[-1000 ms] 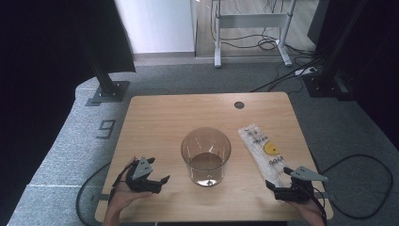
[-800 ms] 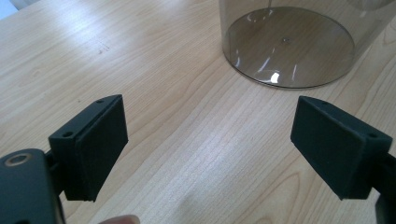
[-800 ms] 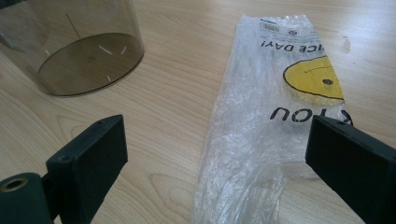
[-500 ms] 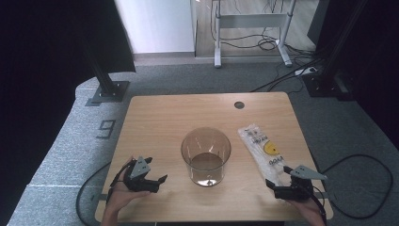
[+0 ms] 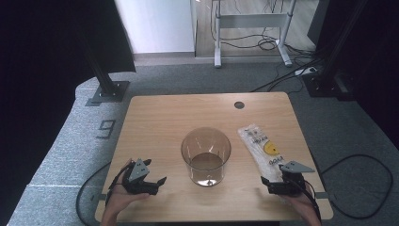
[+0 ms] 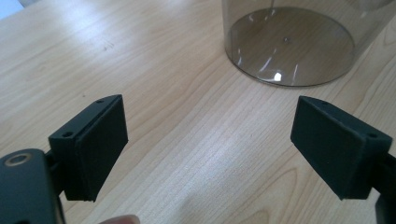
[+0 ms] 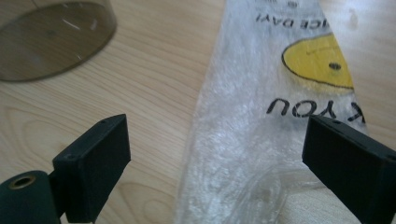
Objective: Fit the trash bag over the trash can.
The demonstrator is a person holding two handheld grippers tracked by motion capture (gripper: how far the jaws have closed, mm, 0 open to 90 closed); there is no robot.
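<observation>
Right hand-held gripper gapes wide over a crinkly clear plastic bag, seemingly flat, yellow smiley printed.

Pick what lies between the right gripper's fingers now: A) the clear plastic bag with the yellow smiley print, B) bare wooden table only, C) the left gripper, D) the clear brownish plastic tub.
A: in the right gripper view the open right gripper straddles the near end of the clear plastic bag with the yellow smiley print, not closed on it.

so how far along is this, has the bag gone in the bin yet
Nothing looks done yet: the plastic bag lies flat on the table beside the empty clear bin. In hand: the open right gripper sits over the bag's near end. The left gripper is open, holding nothing. Grasping and lining remain.
</observation>
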